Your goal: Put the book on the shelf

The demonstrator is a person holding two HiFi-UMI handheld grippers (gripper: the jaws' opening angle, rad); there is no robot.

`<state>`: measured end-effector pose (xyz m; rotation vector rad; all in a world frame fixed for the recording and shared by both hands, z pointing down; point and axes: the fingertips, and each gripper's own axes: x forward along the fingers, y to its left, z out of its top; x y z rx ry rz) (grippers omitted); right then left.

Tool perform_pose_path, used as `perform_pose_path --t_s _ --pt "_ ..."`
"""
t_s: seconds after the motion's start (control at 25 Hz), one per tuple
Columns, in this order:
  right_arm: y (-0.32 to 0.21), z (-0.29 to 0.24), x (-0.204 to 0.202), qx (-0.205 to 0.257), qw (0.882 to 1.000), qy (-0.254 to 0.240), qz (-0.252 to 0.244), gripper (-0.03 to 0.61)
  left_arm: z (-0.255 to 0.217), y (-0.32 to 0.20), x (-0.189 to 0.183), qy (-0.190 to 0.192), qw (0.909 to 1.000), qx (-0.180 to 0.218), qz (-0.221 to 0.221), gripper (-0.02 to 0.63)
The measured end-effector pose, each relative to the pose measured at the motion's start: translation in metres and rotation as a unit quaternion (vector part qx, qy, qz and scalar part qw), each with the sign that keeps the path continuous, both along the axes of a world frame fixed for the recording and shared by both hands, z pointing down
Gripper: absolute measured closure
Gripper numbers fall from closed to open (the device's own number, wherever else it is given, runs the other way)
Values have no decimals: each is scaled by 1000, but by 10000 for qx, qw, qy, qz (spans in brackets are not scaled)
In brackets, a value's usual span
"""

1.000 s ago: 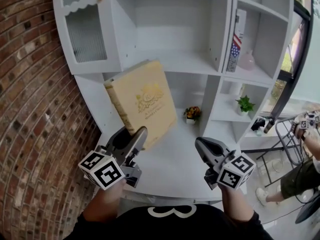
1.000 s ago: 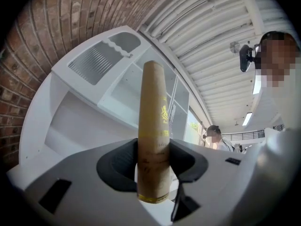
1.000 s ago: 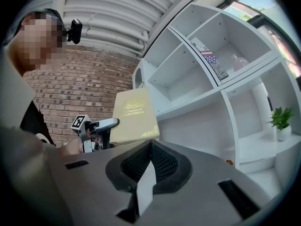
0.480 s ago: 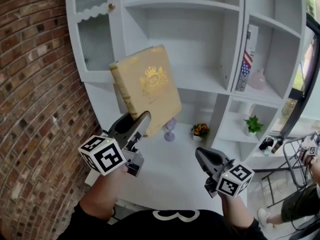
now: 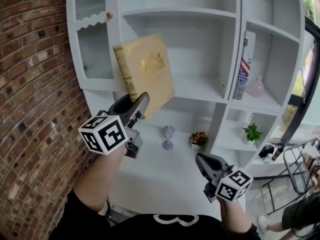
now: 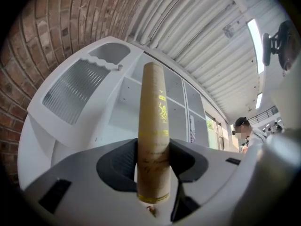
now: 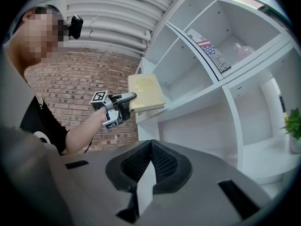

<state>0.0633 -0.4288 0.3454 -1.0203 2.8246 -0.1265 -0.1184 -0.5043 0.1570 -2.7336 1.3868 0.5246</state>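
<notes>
A tan hardcover book (image 5: 147,69) with gold print is held up by its lower corner in my left gripper (image 5: 137,104), which is shut on it. The book stands nearly upright, tilted slightly left, in front of the middle compartment (image 5: 195,91) of the white shelf unit. In the left gripper view its spine (image 6: 153,126) rises between the two pads of my left gripper (image 6: 153,163). My right gripper (image 5: 204,163) hangs low at the right, shut and empty. The right gripper view shows its tips (image 7: 150,147) meeting, with the book (image 7: 146,92) and left gripper (image 7: 123,100) beyond.
A flag-spined book (image 5: 243,69) and a pink vase (image 5: 256,88) stand in the right compartment. A purple goblet (image 5: 168,136), a flower pot (image 5: 198,139) and a green plant (image 5: 251,133) sit lower. A ribbed-glass cabinet door (image 5: 95,49) and a brick wall (image 5: 35,84) are left.
My left gripper has lifted the book from beside the lower shelf up to the level of the middle compartment. The right gripper stays low and shut.
</notes>
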Motion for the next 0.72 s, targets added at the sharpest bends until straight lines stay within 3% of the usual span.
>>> perform_pose_path --t_s 0.2,0.72 --pt "-7 3 5 -45 10000 23 36 568 -12 -33 1 -320 9985 177 -414 426" --pt "-14 9 24 -92 9997 65 219 568 -24 -116 24 -606 9953 -135 -749 428"
